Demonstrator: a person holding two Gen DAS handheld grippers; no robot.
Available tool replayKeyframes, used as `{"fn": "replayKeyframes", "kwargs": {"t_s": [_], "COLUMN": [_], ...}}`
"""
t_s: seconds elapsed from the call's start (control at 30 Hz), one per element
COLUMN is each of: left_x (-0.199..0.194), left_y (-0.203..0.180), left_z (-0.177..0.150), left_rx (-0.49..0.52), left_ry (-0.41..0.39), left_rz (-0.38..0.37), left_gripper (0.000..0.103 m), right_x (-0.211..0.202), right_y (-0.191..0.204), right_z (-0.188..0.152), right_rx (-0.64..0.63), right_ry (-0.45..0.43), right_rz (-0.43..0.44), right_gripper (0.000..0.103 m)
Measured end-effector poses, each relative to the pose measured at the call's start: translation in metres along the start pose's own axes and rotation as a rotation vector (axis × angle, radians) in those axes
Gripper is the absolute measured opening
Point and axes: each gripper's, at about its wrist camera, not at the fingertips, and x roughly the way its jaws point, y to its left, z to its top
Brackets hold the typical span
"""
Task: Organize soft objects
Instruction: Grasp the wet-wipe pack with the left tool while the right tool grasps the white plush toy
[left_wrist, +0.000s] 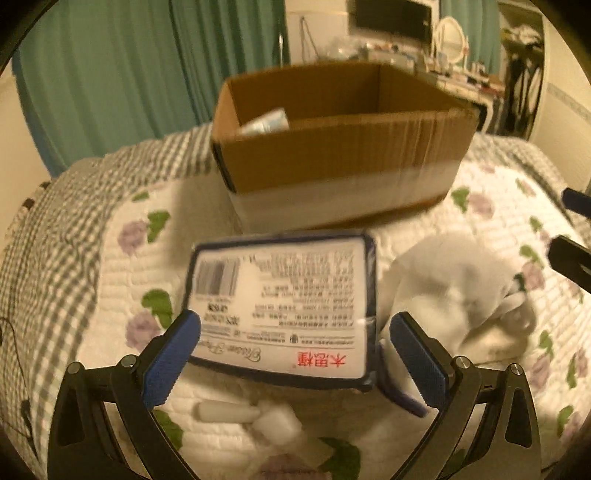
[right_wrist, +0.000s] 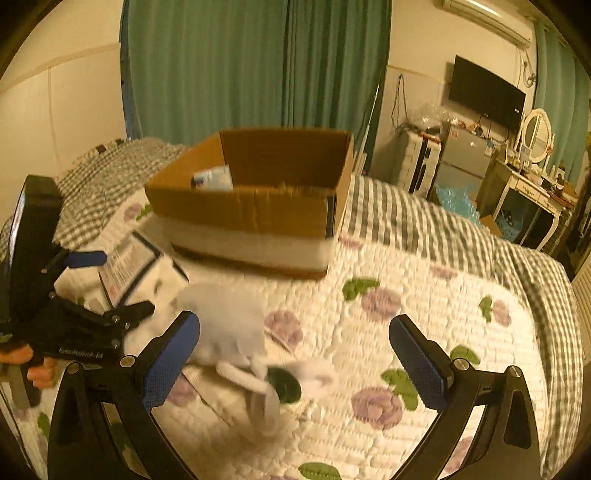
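Observation:
A dark-blue-edged tissue pack with a white printed label (left_wrist: 284, 306) sits between the fingers of my left gripper (left_wrist: 295, 354), lifted a little above the quilt; the blue pads touch its sides. It also shows in the right wrist view (right_wrist: 129, 269), where the left gripper (right_wrist: 107, 280) is at the far left. A white cloth bag with straps (left_wrist: 461, 291) lies on the quilt to its right. My right gripper (right_wrist: 295, 362) is open and empty above that white bag (right_wrist: 229, 325). An open cardboard box (left_wrist: 343, 147) stands behind, holding a small tissue pack (right_wrist: 214, 179).
The flowered white quilt (right_wrist: 424, 314) covers a bed with a grey checked blanket (right_wrist: 443, 225). Small white items (left_wrist: 255, 417) lie under the left gripper. Green curtains hang behind the box. A dresser, fridge and TV stand at far right.

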Motion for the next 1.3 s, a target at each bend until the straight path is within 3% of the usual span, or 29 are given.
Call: {"fn": "replayKeyframes", "kwargs": {"t_s": [0.2,0.43,0.53,0.63,0.7,0.8,0.87,0.9,0.97,1.3], "left_x": [0.019,0.027,0.025,0.017,0.010,0.002,0.002,0.000,-0.002,-0.029], "left_y": [0.008,0.003,0.007,0.004,0.000,-0.004,-0.002,0.000,0.004,0.019], "left_z": [-0.002,-0.001,-0.002,-0.002,-0.002,-0.002,-0.001,0.000,0.001,0.002], "left_rx": [-0.013,0.039,0.023,0.037,0.055,0.064,0.056,0.050,0.043,-0.026], "left_ry": [0.028,0.016,0.001,-0.031,-0.051,-0.063,-0.062,-0.063,-0.067,-0.092], "left_rz": [0.040,0.062,0.047,0.018,0.003,-0.013,-0.026,-0.034,-0.041,-0.051], "left_gripper": [0.103,0.103,0.089,0.065,0.050,0.044,0.041,0.040,0.038,0.037], "right_x": [0.017,0.032,0.033,0.032,0.034,0.037,0.040,0.040,0.036,0.007], "right_y": [0.000,0.001,0.000,0.002,0.004,0.006,0.009,0.011,0.014,0.015], "right_z": [-0.023,-0.043,-0.043,-0.042,-0.040,-0.039,-0.041,-0.042,-0.043,-0.033], "right_rx": [-0.011,-0.034,-0.023,-0.035,-0.043,-0.049,-0.059,-0.070,-0.091,-0.067], "right_ry": [0.057,0.122,0.119,0.111,0.113,0.144,0.167,0.175,0.168,0.112], "right_rz": [0.008,0.012,0.019,0.021,0.024,0.033,0.033,0.031,0.020,0.022], "right_gripper": [0.103,0.103,0.103,0.102,0.094,0.071,0.042,0.034,0.028,0.025]}}
